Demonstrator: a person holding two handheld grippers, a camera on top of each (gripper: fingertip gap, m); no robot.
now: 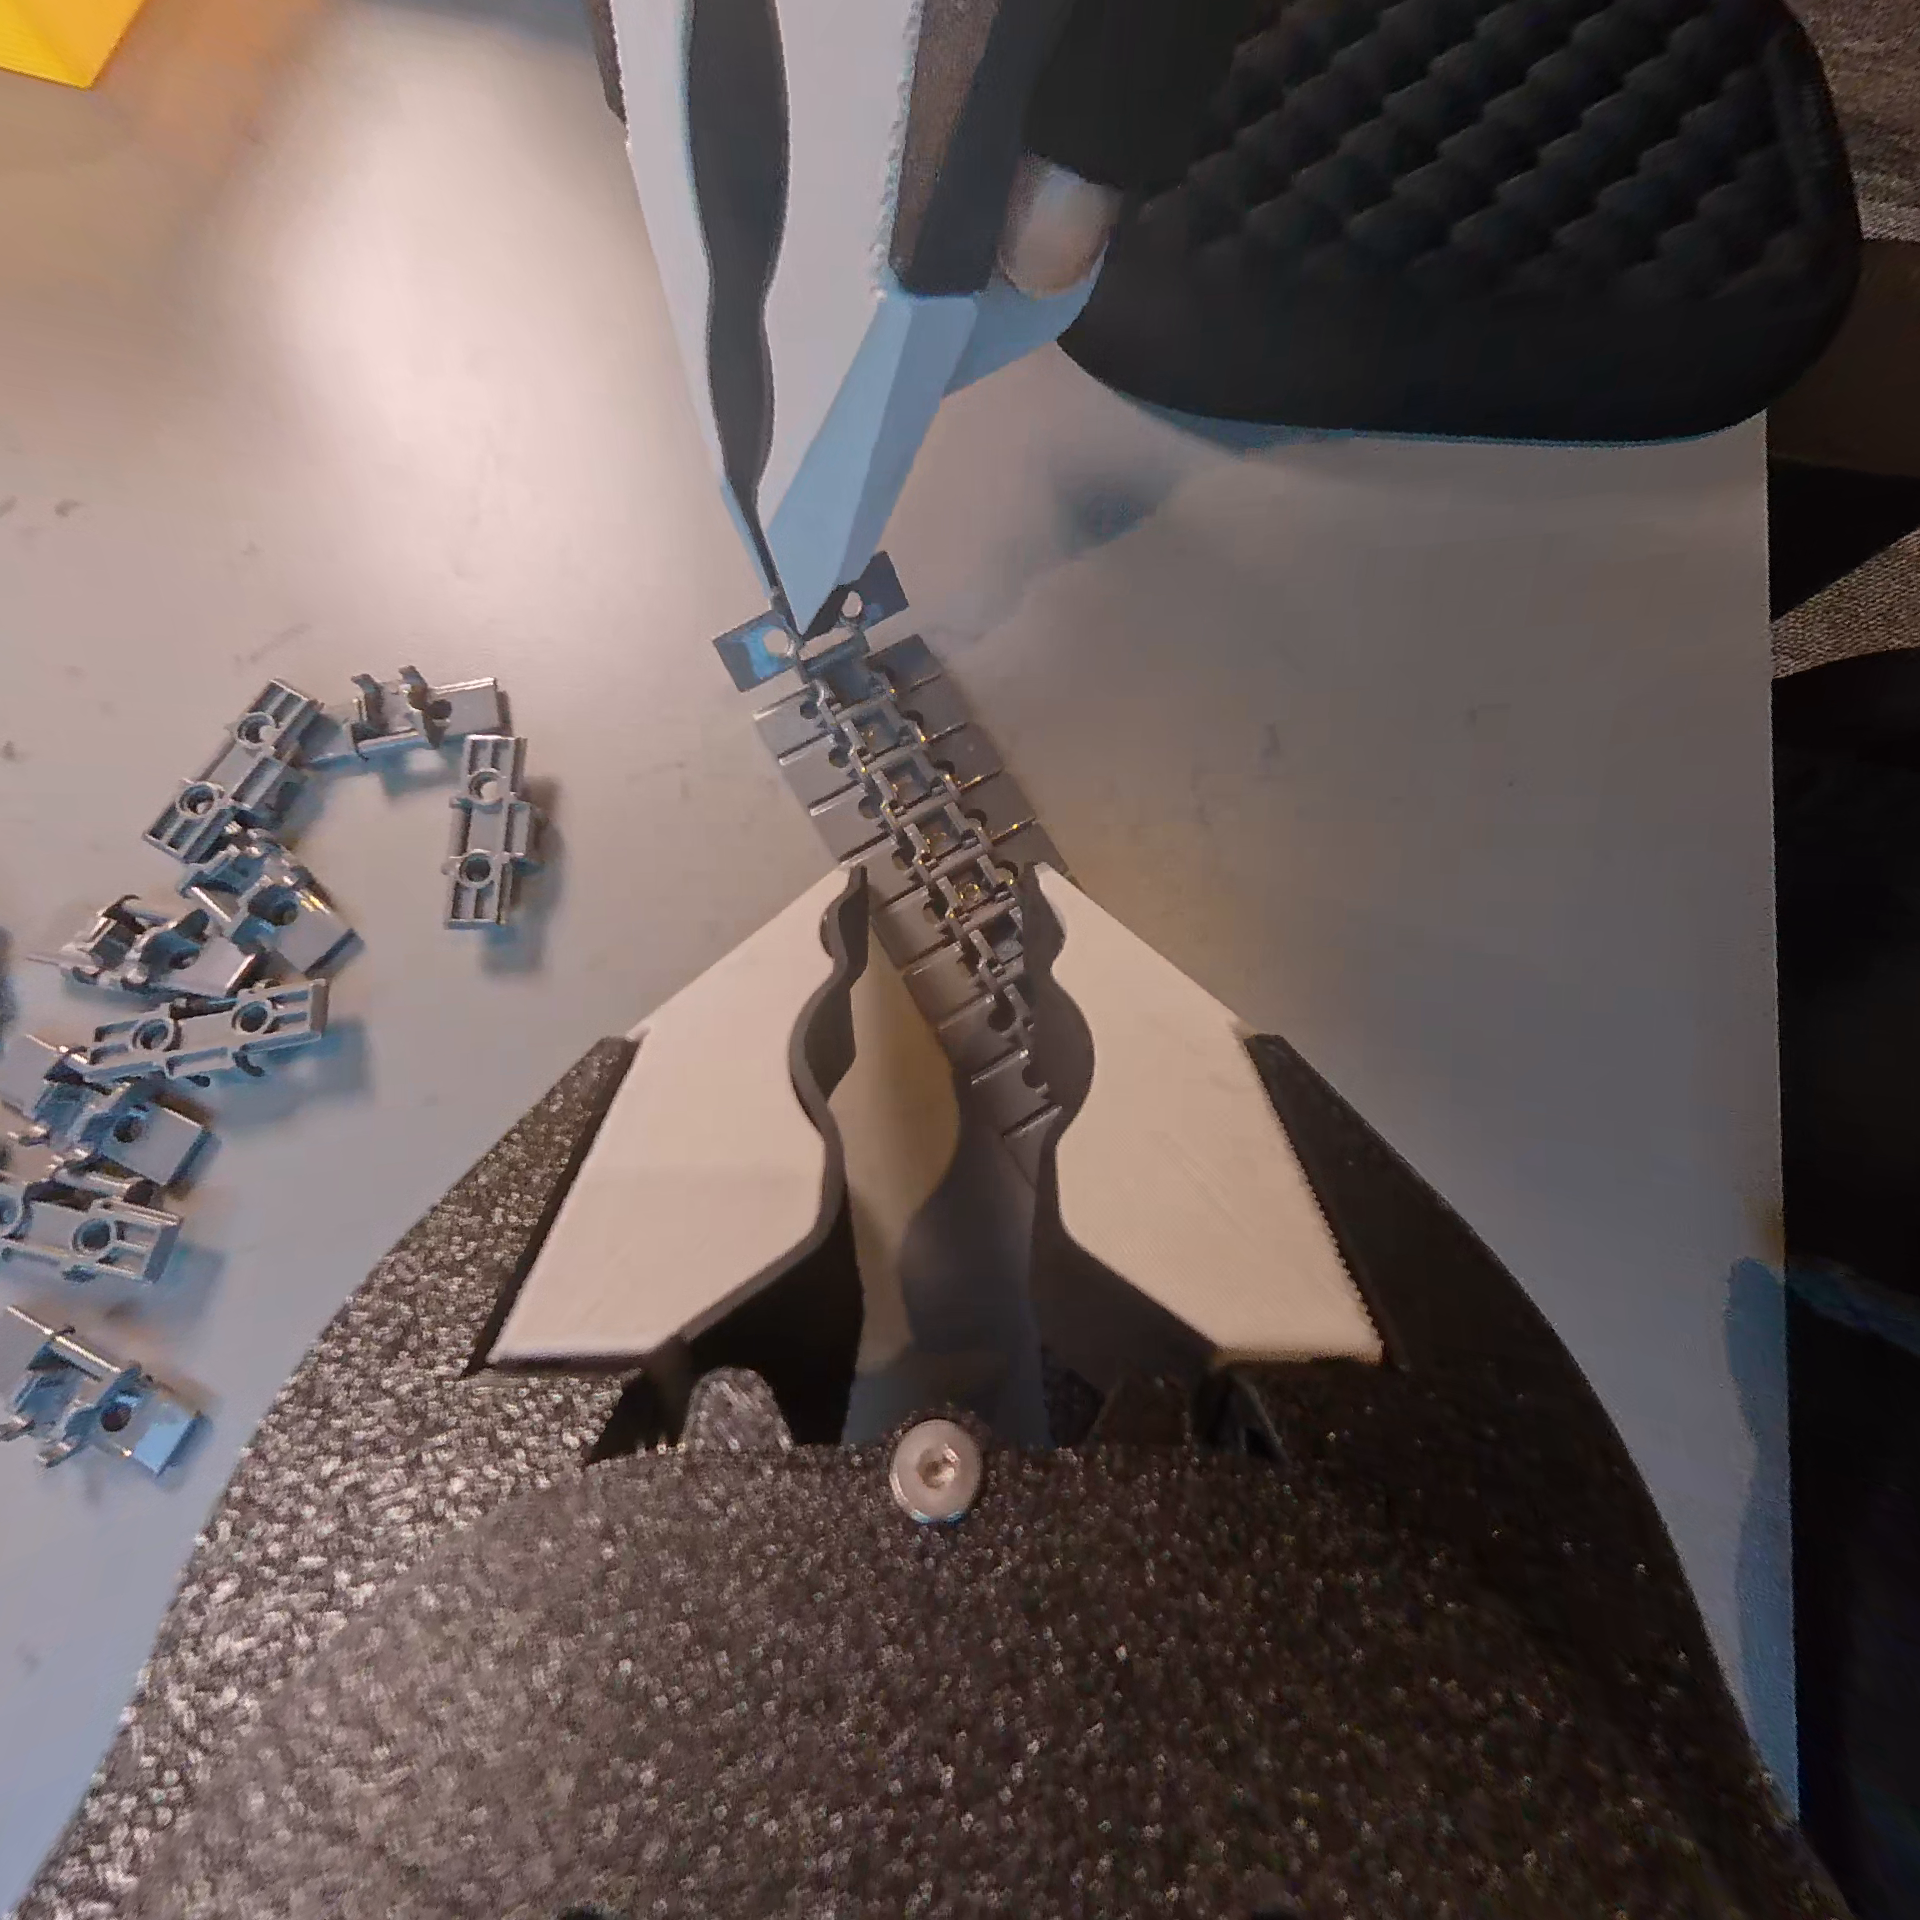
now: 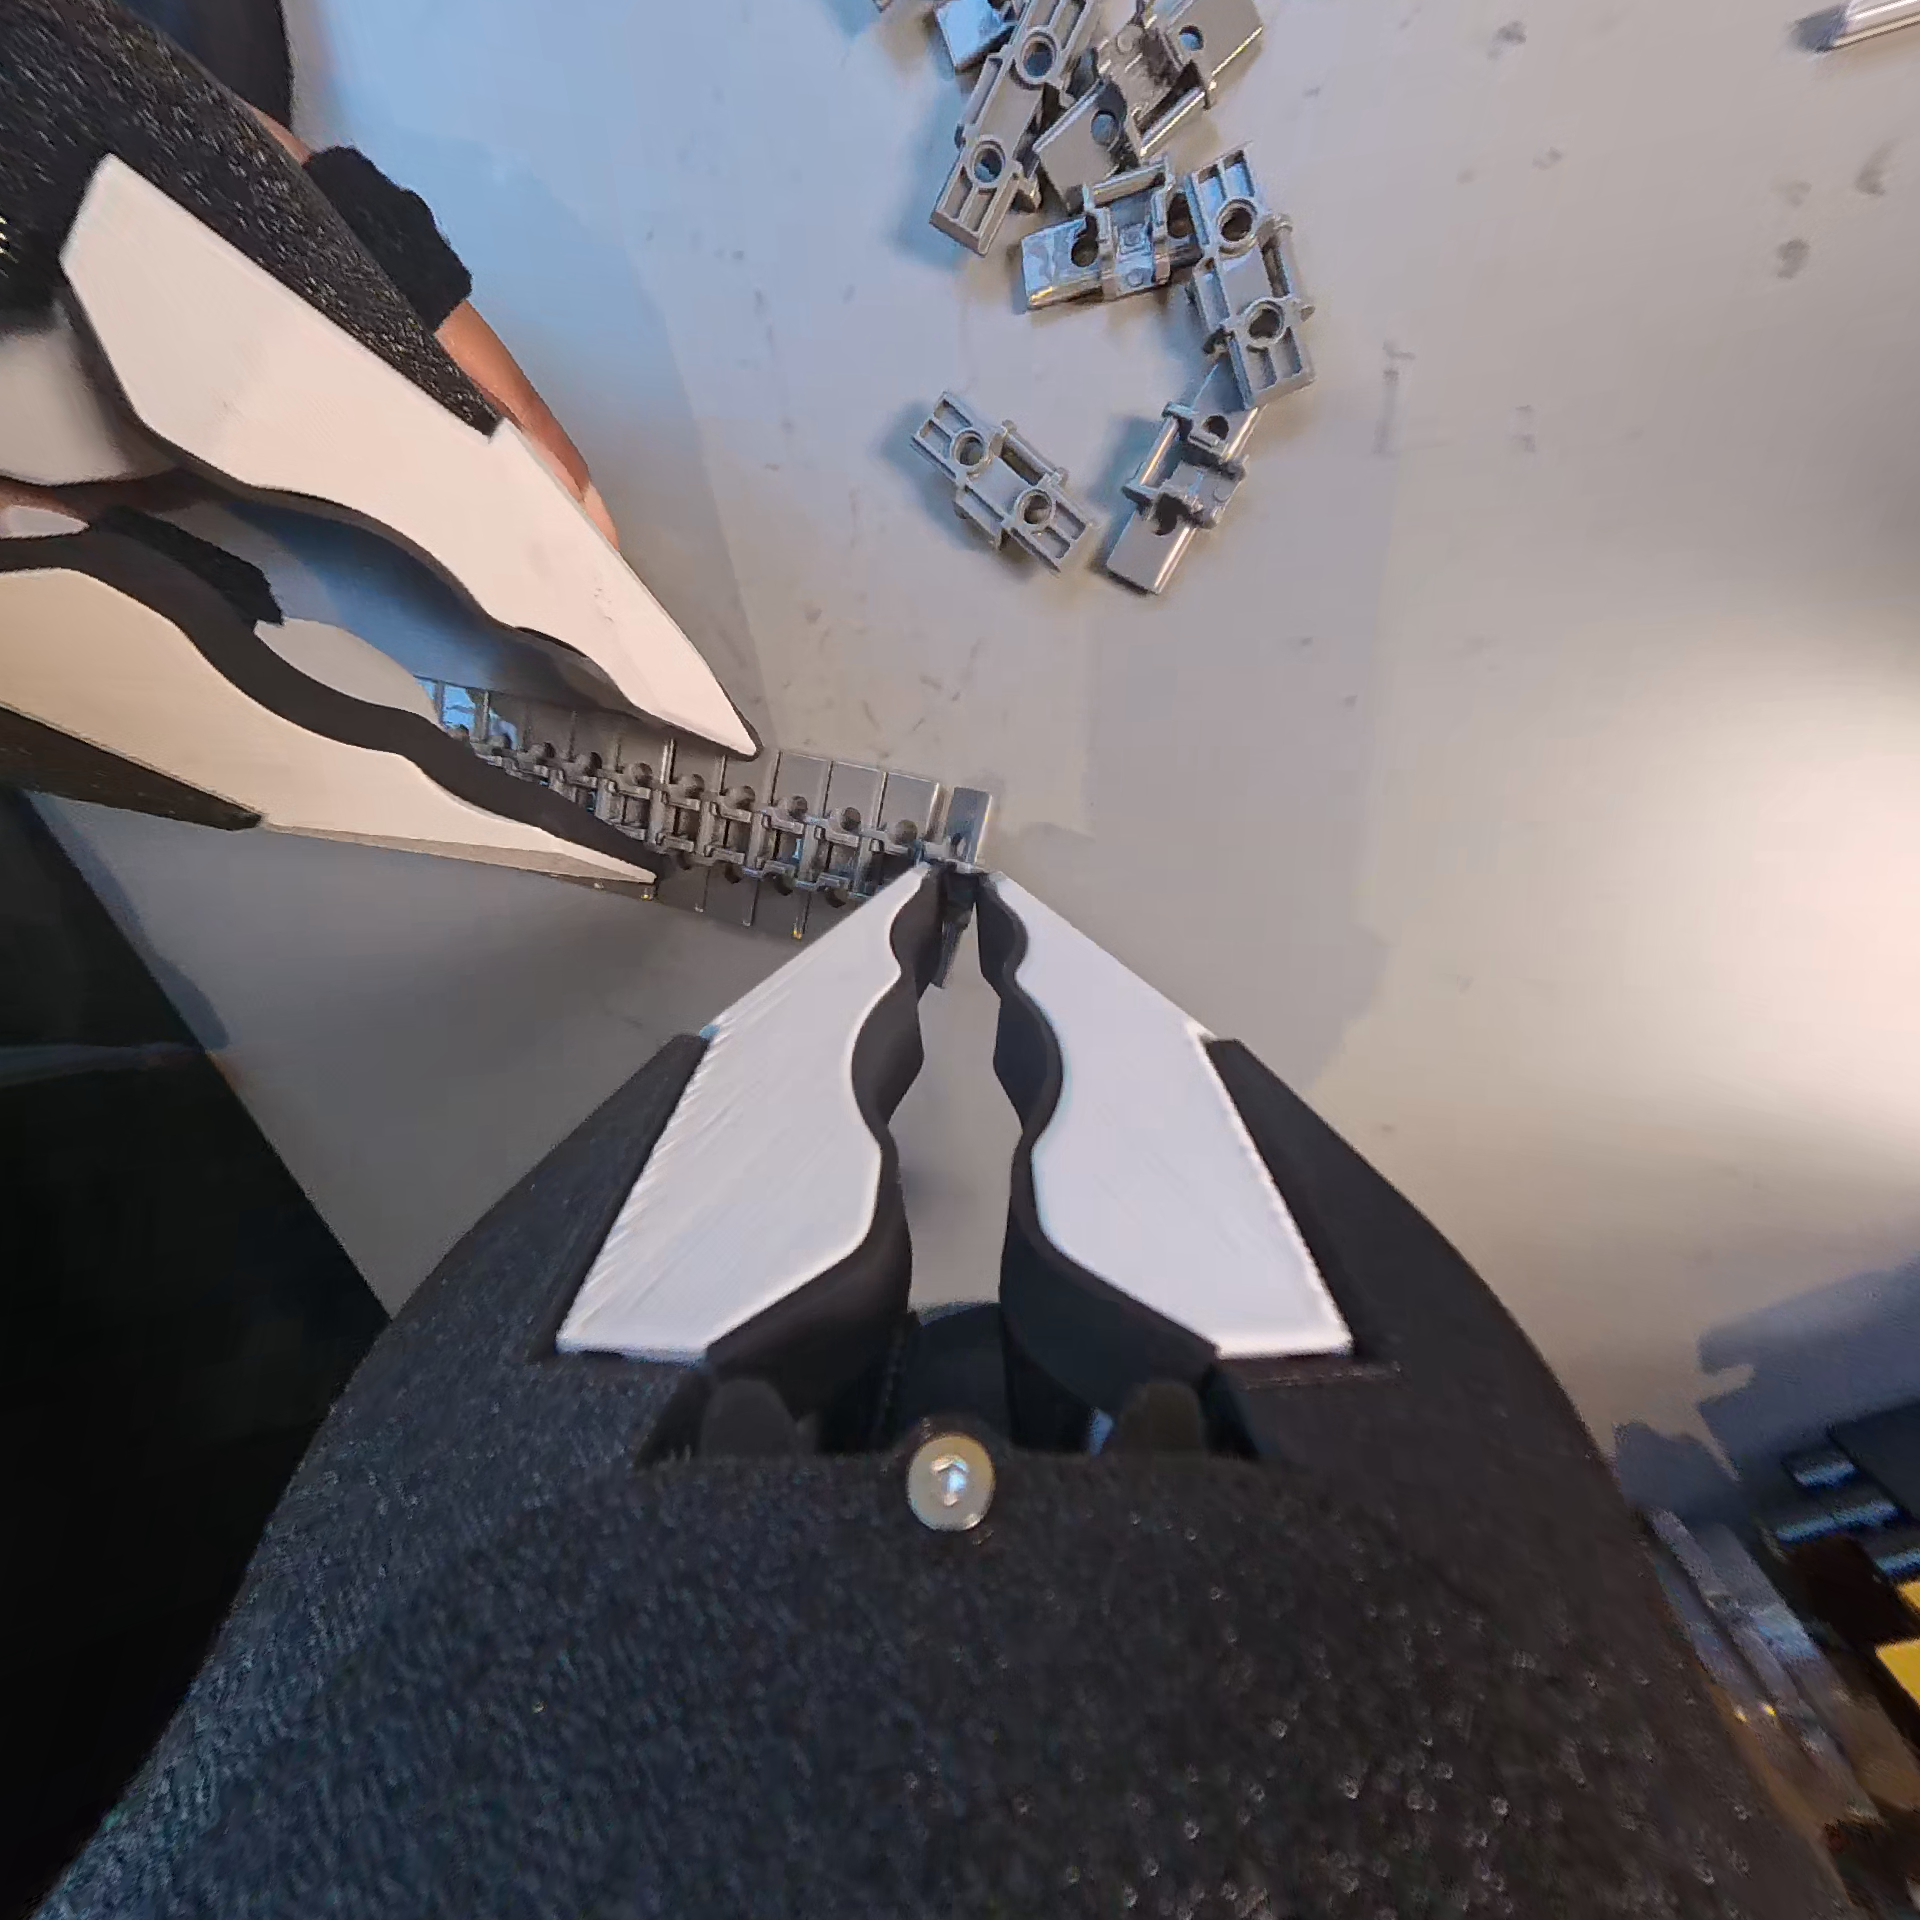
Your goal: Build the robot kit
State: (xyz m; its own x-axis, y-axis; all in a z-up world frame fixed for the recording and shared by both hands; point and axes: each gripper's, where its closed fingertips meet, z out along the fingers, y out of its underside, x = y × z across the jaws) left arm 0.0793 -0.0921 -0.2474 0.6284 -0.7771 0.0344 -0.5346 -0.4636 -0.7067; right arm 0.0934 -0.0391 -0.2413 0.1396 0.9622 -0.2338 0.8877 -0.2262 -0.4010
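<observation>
The left gripper (image 1: pixel 951 883), with white tapered fingers (image 1: pixel 686 1164) lined in black and set in a rough black body, was closed most of the way on a chain of joined grey plastic track links (image 1: pixel 914 800). The chain ran lengthwise between the fingers, and its far end reached out past the tips over the pale grey surface (image 1: pixel 1403 831). In the right wrist view the same chain (image 2: pixel 790 821) lay across the frame, its left part gripped between the left gripper's fingers (image 2: pixel 582 623).

The right gripper (image 2: pixel 951 883), of the same build, had its fingers (image 2: pixel 769 1174) nearly shut, pinching a single grey track link (image 2: pixel 966 816) at the free end of the chain. In the left wrist view that link (image 1: pixel 810 629) sat at the chain's far end, touching the last joined link, with the right gripper's tips (image 1: pixel 784 603) closed on it. Whether it was already clipped in, I could not tell.

A loose pile of grey plastic track links (image 1: pixel 208 935) lay on the surface well apart from the chain, seen also at the top of the right wrist view (image 2: pixel 1132 260). A yellow block (image 1: pixel 62 42) showed at a far corner, and a black padded chair seat (image 1: pixel 1455 208) stood beyond the surface's edge.
</observation>
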